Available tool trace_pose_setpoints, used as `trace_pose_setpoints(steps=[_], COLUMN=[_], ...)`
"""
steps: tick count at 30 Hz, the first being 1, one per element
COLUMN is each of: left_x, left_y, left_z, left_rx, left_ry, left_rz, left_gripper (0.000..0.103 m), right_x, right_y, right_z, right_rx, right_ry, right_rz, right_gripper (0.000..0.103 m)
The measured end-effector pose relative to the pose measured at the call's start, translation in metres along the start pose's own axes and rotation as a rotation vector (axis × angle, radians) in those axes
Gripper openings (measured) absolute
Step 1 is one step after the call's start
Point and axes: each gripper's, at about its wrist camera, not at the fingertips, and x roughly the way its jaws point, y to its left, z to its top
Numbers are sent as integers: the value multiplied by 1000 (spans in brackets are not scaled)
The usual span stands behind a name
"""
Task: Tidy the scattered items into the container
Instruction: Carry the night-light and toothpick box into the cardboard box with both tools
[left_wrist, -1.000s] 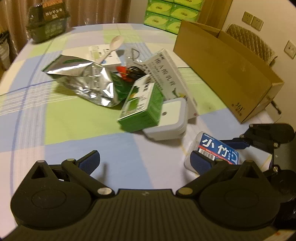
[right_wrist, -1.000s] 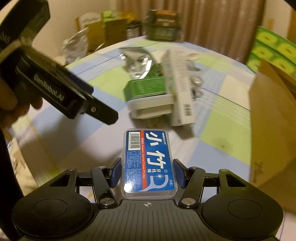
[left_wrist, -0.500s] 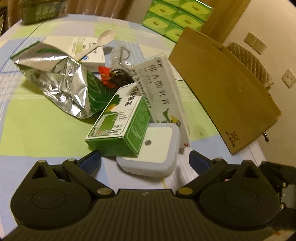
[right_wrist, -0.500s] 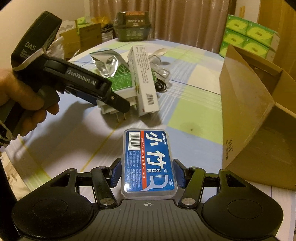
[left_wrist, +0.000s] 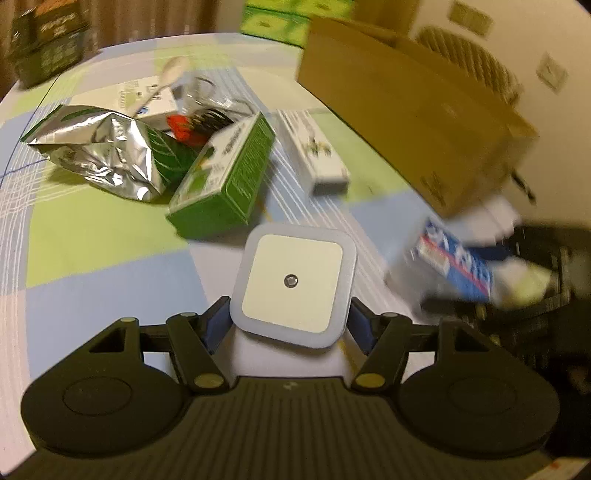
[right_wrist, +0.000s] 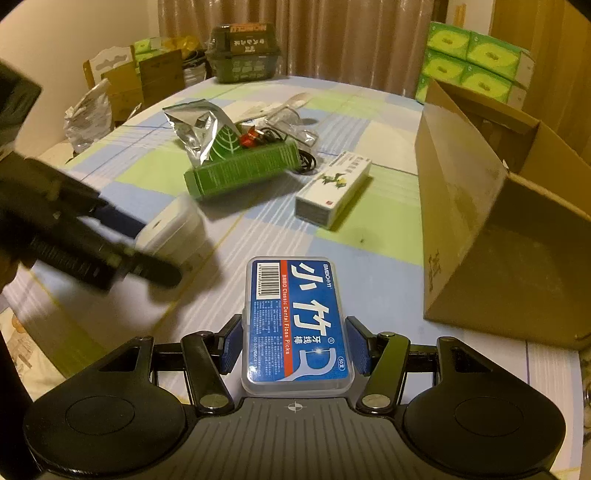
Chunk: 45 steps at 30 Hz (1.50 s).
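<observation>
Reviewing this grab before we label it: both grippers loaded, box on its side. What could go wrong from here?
1. The left gripper, whose jaws have just been closing, holds the white night light only by its near corners; it could twist out.
2. The right gripper carries the floss pick case close to the left one; they might collide heading for the cardboard box.
3. The box lies tipped on its side, so dropped items may slide out.

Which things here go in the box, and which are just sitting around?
For the job: brown cardboard box, blue floss-pick case, white square night light, green carton, crinkled silver foil bag.
Just lying about: stacked green tissue packs, dark lidded tub.
</observation>
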Motion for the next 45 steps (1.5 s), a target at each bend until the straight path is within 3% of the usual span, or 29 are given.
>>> trace_pose_setpoints(steps=[2, 4, 11, 14, 16, 17, 33, 45], left_x=[-4, -7, -8, -7, -5, -5, -38, -61], left_y=[-5, -7, -20, -28, -33, -35, -52, -90], left_z=[-5, -6, 3, 1, -1, -2, 0, 50], left_rx=[22, 31, 151, 227, 276, 291, 259, 261], left_ry=[12, 3, -13, 1, 21, 23, -40, -157], left_rz=[1, 7, 51, 64, 81, 87, 117, 81], left_gripper=[63, 71, 74, 71, 61, 61, 61, 61], right_x=[-1, -2, -5, -6, -6, -7, -53, -112], right_y=[1, 2, 1, -1, -2, -2, -1, -39], right_z=[-2, -1, -2, -3, -3, -3, 8, 42], right_rx=[1, 2, 14, 21, 25, 29, 51, 98], right_ry=[0, -1, -8, -11, -13, -16, -140, -331], right_rz=[-1, -1, -12, -16, -17, -19, -64, -172], right_gripper=[55, 55, 55, 55, 55, 55, 55, 55])
